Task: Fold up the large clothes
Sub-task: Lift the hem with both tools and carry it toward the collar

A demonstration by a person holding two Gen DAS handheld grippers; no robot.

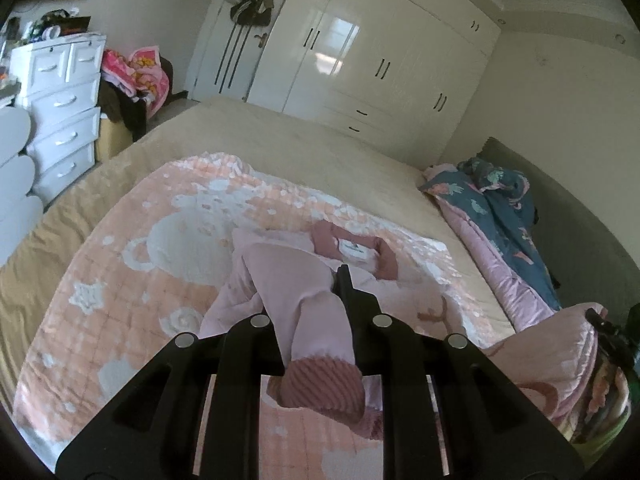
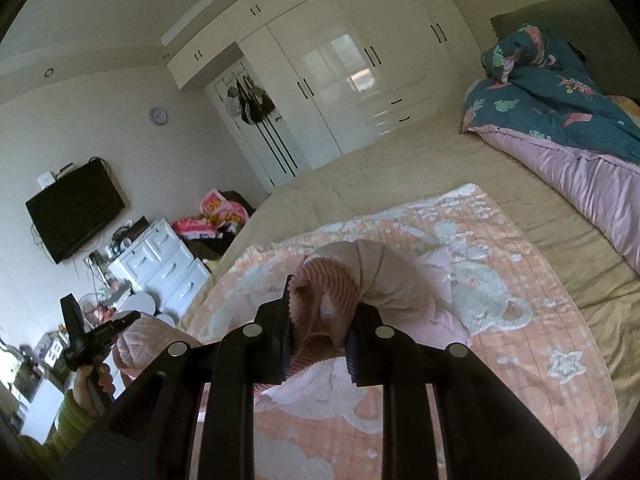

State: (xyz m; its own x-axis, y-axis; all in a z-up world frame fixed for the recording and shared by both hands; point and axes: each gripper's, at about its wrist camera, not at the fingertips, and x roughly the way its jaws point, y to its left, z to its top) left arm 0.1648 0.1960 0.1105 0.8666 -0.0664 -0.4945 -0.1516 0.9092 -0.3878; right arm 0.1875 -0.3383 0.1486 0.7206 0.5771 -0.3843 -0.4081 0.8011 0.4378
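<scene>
Two grippers each clamp a sleeve of one pink garment [image 1: 280, 280] that lies on the peach blanket [image 1: 132, 280] spread over the beige bed [image 1: 320, 144]. In the left wrist view the left gripper [image 1: 316, 312] is closed on a pale pink sleeve [image 1: 296, 304], whose darker ribbed cuff [image 1: 320, 392] hangs at 6 o'clock, back toward the camera; only the right-hand finger [image 1: 348, 300] shows clearly, the other being covered by cloth. At 12 o'clock from that grip the garment's neckline bears a small white label [image 1: 354, 249], with print too blurred to read. In the right wrist view the right gripper [image 2: 320, 332] is closed on the other ribbed cuff [image 2: 324, 300], the sleeve arching away toward 1 o'clock; the cloth bunched between the fingers hides the pads. No brand or writing can be read anywhere. The garment's body is largely hidden behind both gripper frames. At 8 o'clock in the right view a hand [image 2: 96, 384] in a green sleeve holds the other black tool, partly cut off. A teal and pink quilt [image 2: 560, 120] lies at 2 o'clock, running out of frame. White wardrobes [image 2: 340, 80] stand at 12 o'clock, a black screen [image 2: 76, 208] hangs at 9 o'clock, and the clutter on the white drawers [image 2: 164, 268] is too small to make out.
</scene>
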